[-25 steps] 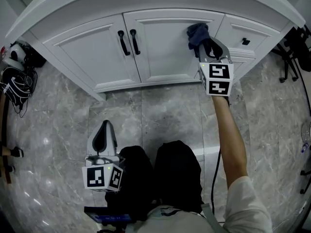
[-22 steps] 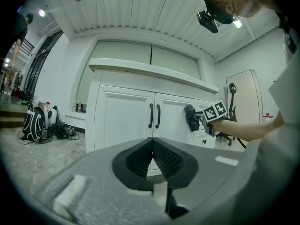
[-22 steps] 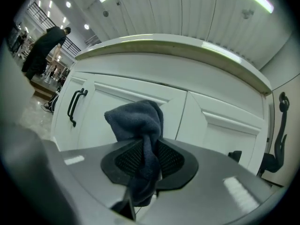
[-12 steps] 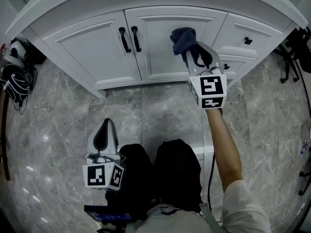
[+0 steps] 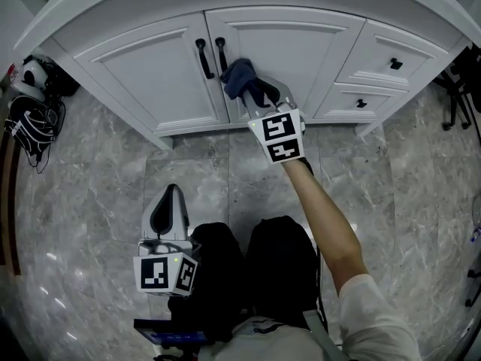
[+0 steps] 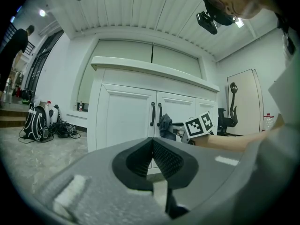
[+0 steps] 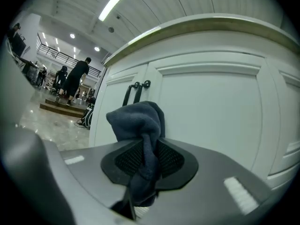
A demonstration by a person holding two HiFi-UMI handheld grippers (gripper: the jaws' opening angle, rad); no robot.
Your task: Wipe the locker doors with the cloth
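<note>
White locker doors [image 5: 285,66] with two black handles [image 5: 213,57] face me. My right gripper [image 5: 255,96] is shut on a dark blue cloth [image 5: 239,79], and the bunched cloth lies against the right door just beside the handles. In the right gripper view the cloth [image 7: 138,125] runs down between the ribbed pads [image 7: 168,158], with the door [image 7: 211,111] right behind it. My left gripper [image 5: 168,209] hangs low over the floor, well short of the doors; in the left gripper view its jaws [image 6: 152,156] meet with nothing between them. That view also catches the cloth [image 6: 165,125] at the handles.
Drawers [image 5: 394,55] with black knobs sit right of the doors. Bags and cables [image 5: 30,119] lie on the marble floor at the left. An office chair's base [image 5: 455,89] stands at the right. People [image 7: 72,81] stand far off in the hall.
My right gripper has swept the cloth leftward and slightly down across the right door, from its upper right corner to beside the handles. The left gripper has stayed put.
</note>
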